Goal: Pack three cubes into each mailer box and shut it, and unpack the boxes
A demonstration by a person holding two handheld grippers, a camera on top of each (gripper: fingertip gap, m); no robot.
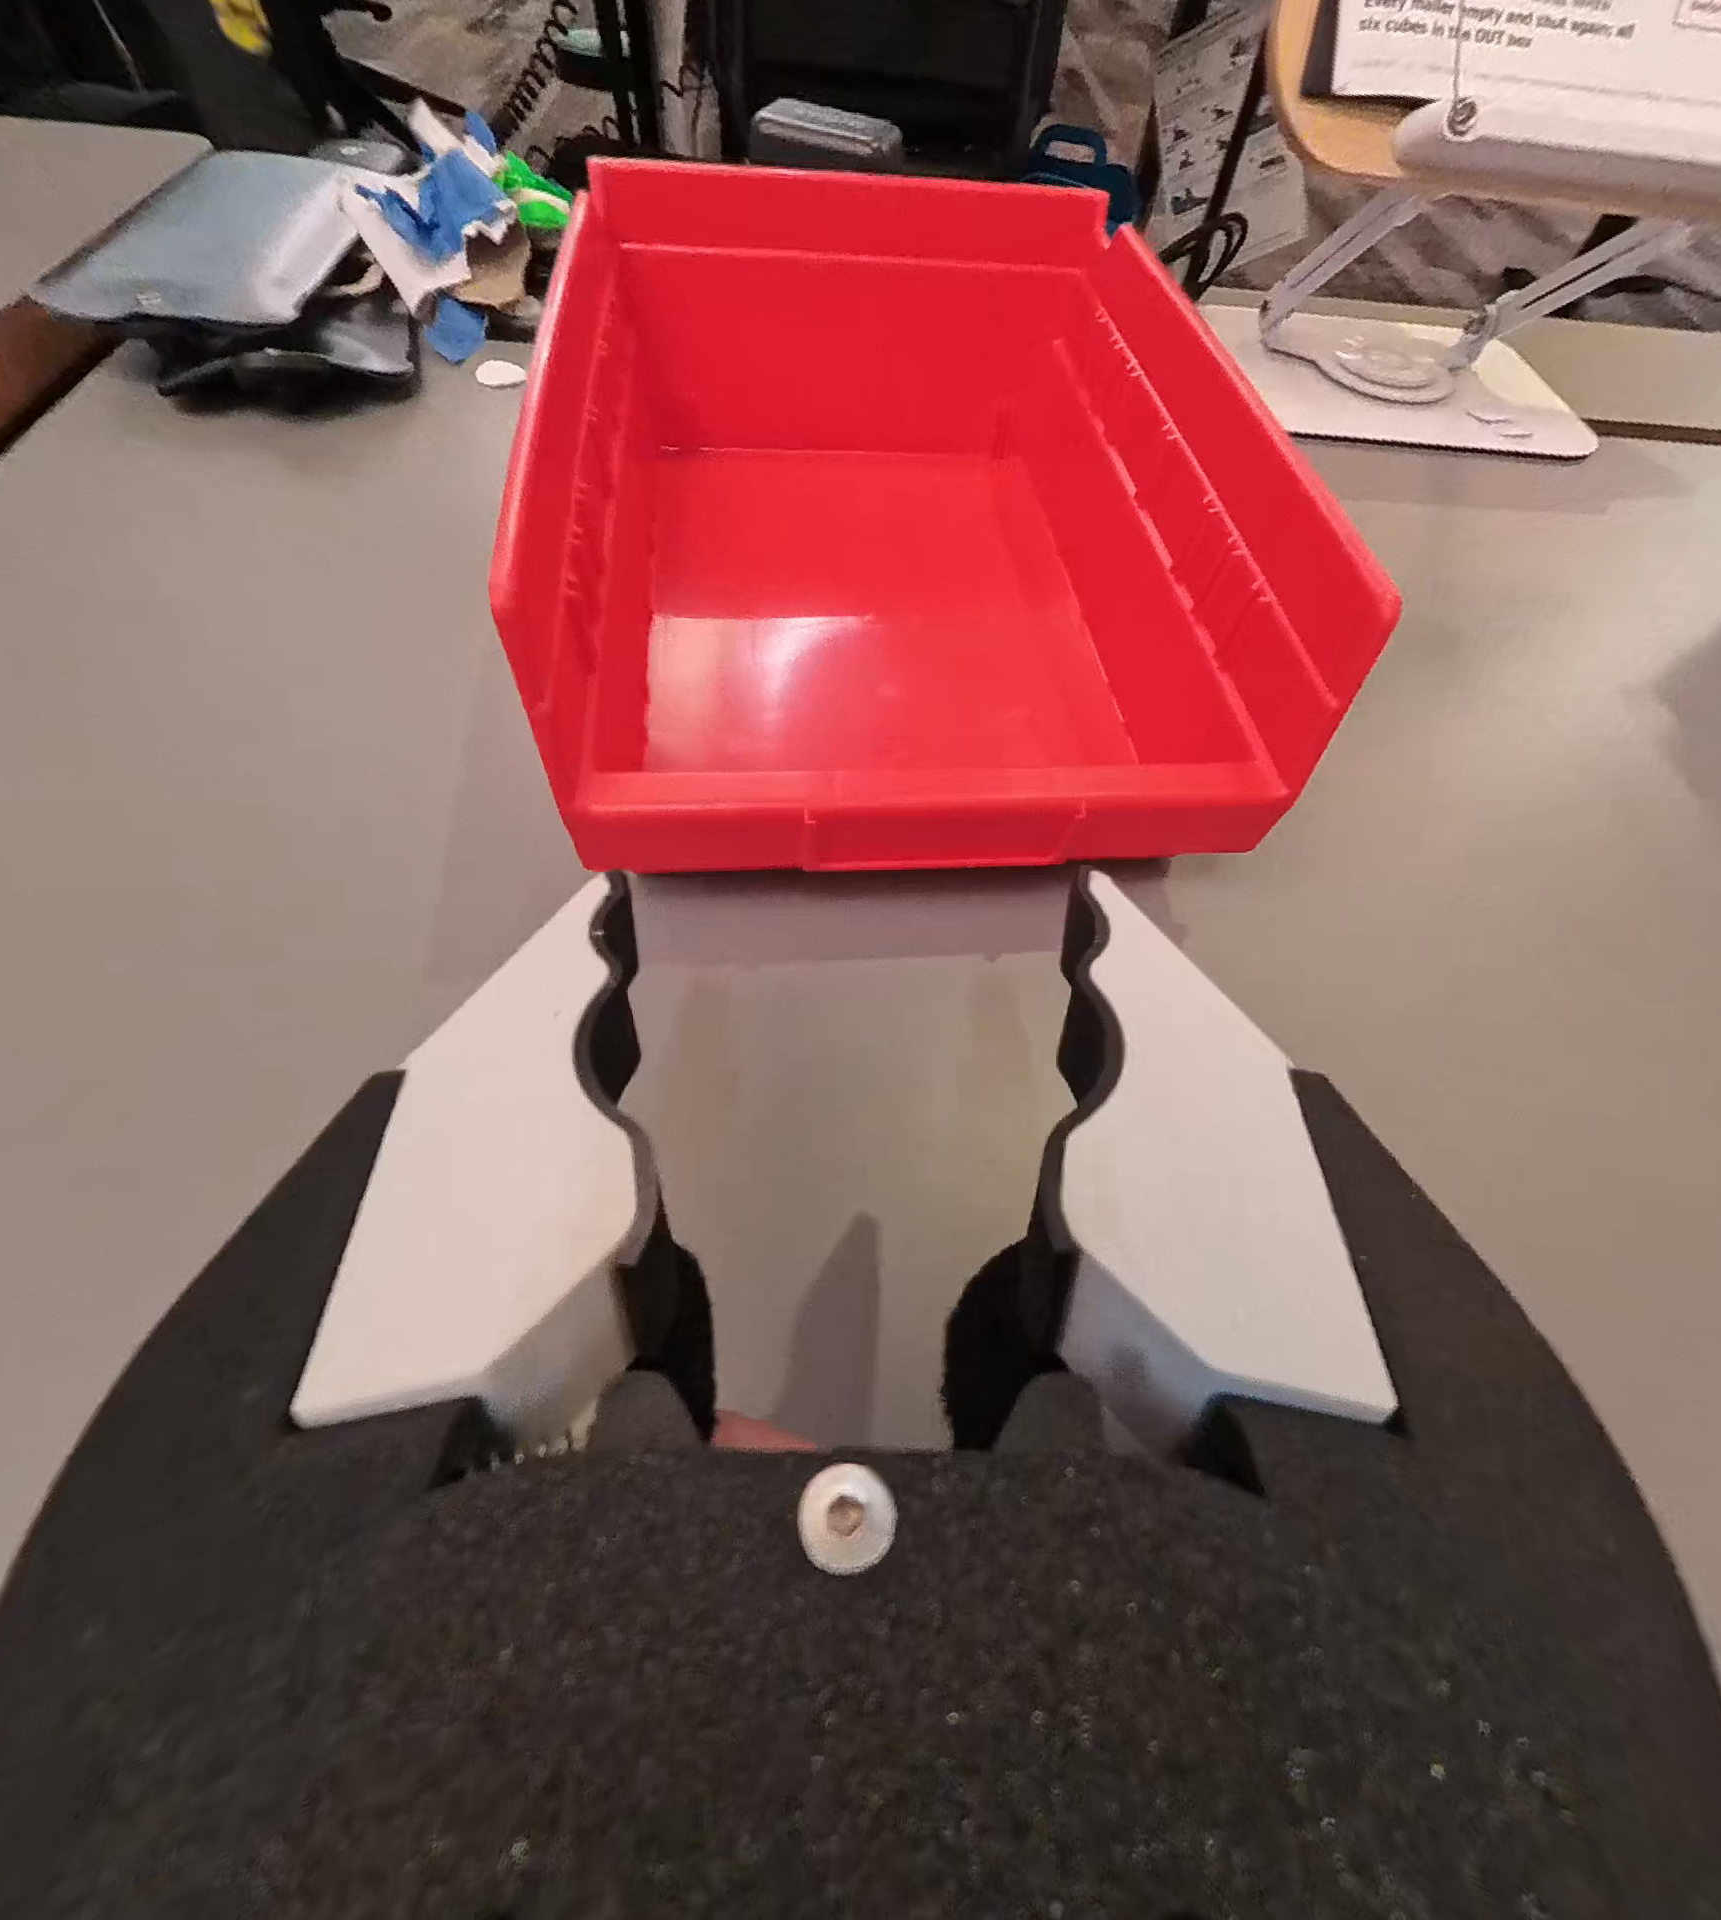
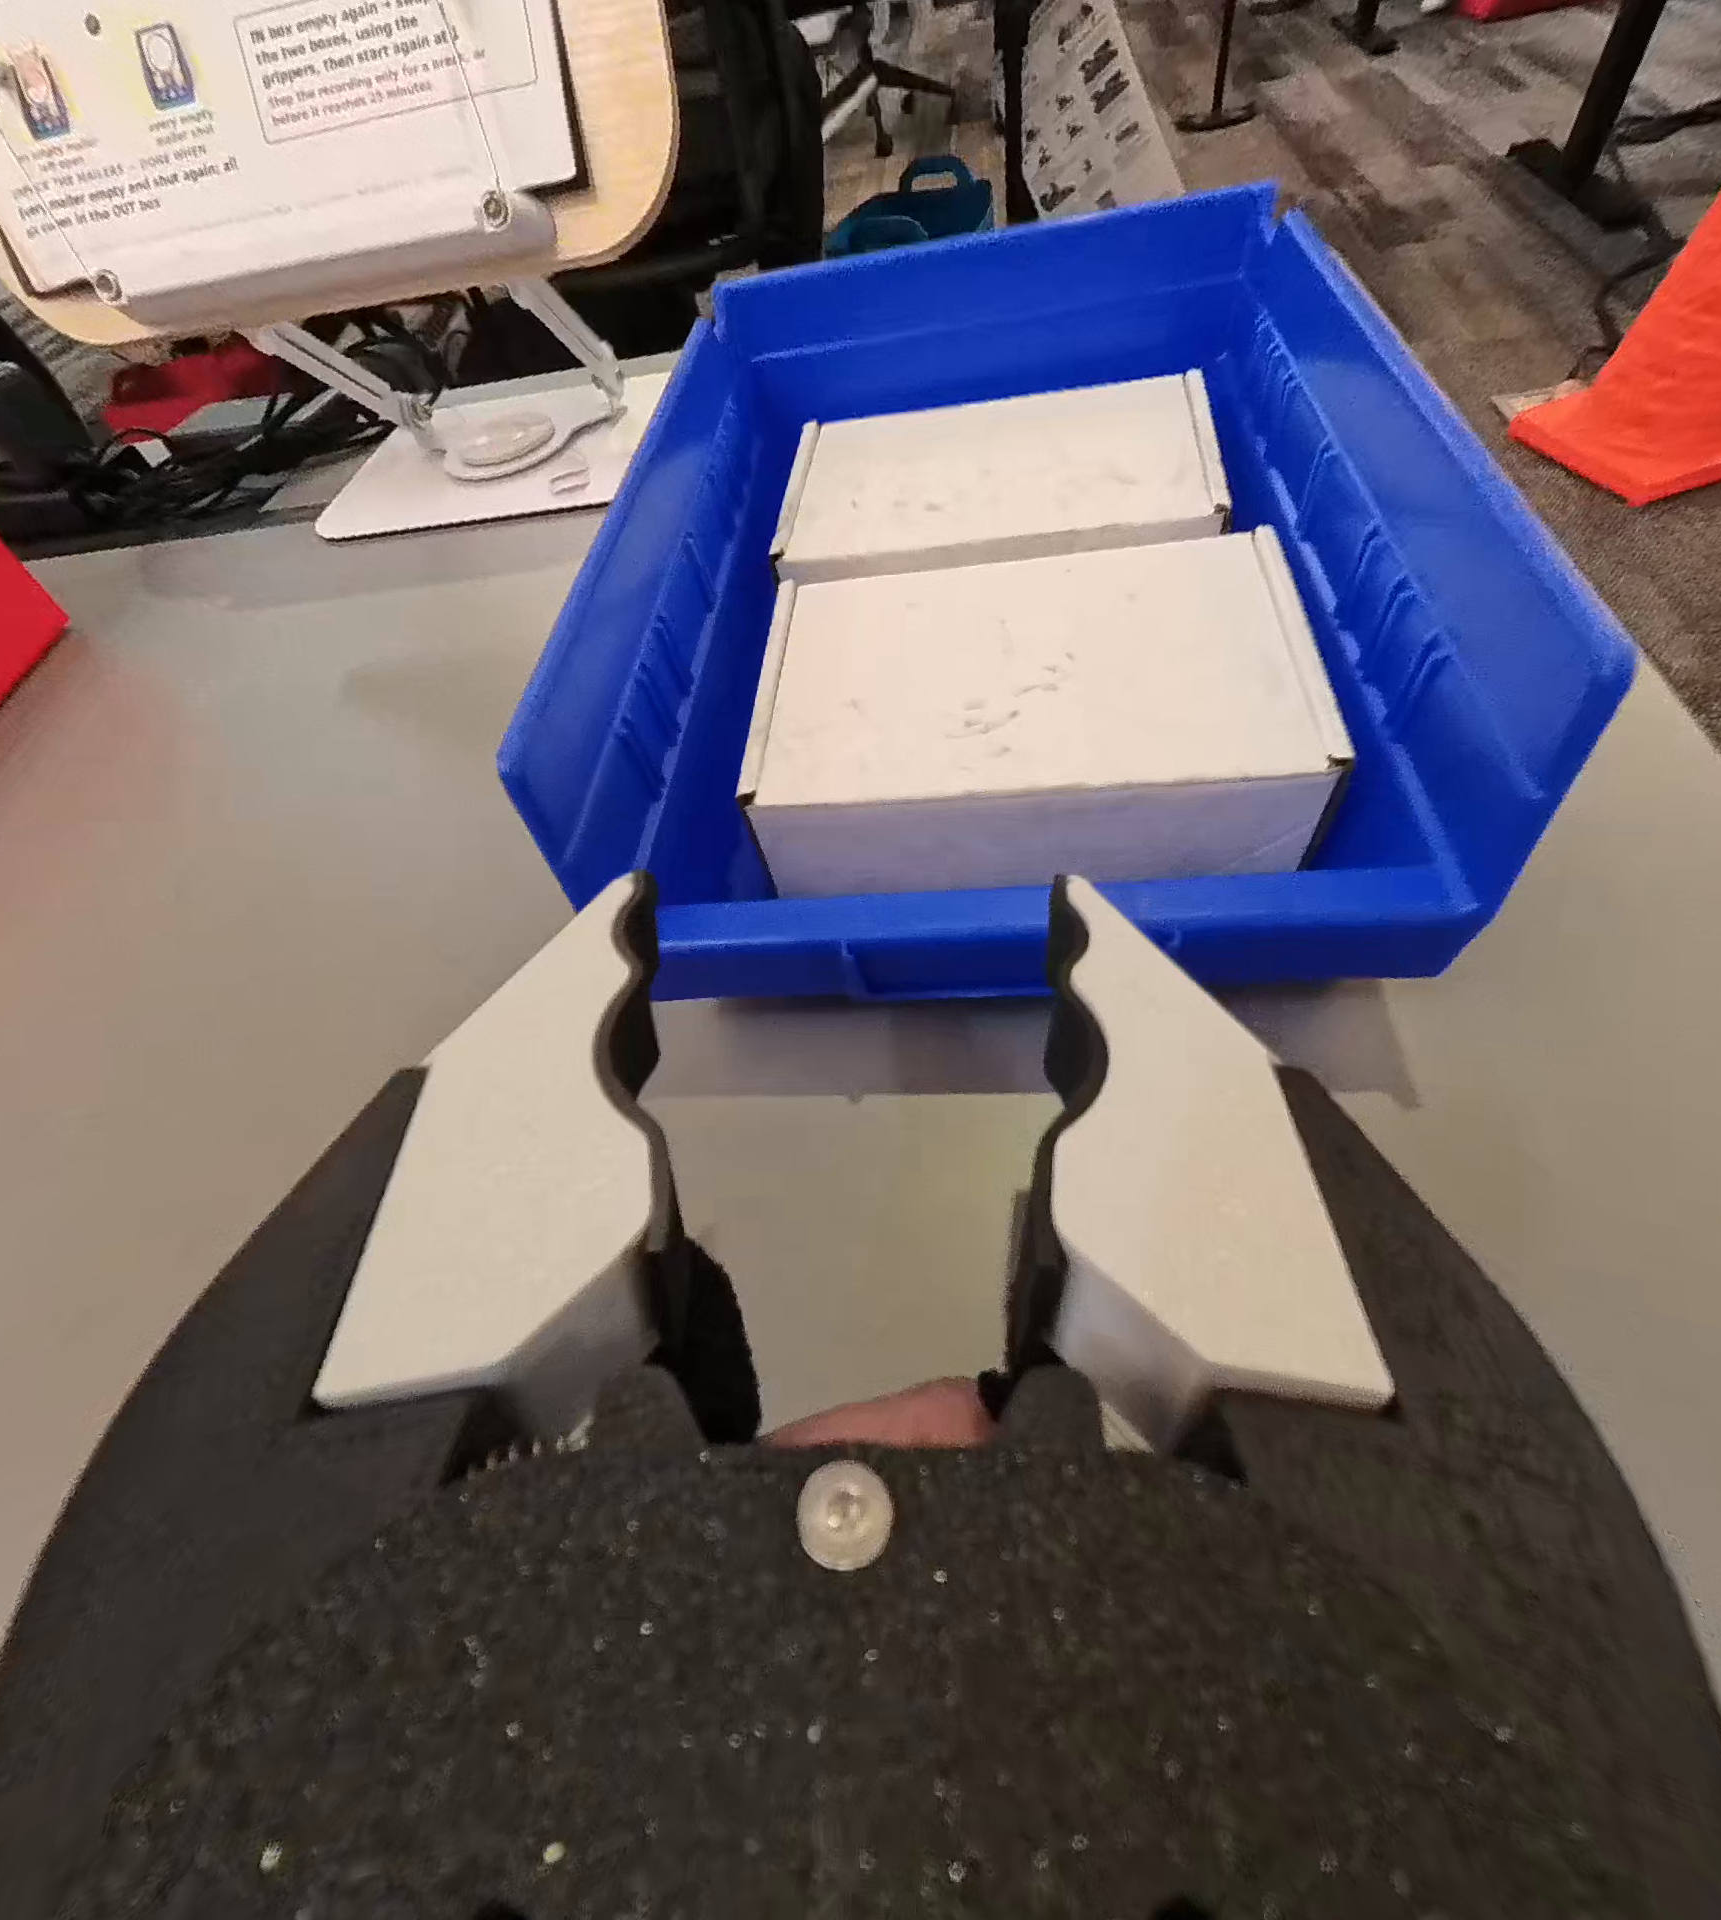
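Fingers (image 2: 523, 1122) apart | two mailer boxes (image 2: 1043, 707) white, seemingly shut, blue bin (image 2: 1458, 644)

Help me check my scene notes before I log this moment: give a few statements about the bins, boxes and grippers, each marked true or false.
1. The red bin holds nothing. True.
2. The blue bin holds three mailer boxes. False: two white boxes lie in it, the near box and the far box.
3. Both mailer boxes are shut. True.
4. The right gripper grips a box. False: it is open and empty, in front of the blue bin.
5. The left gripper is shut. False: its jaws stand apart, holding nothing.
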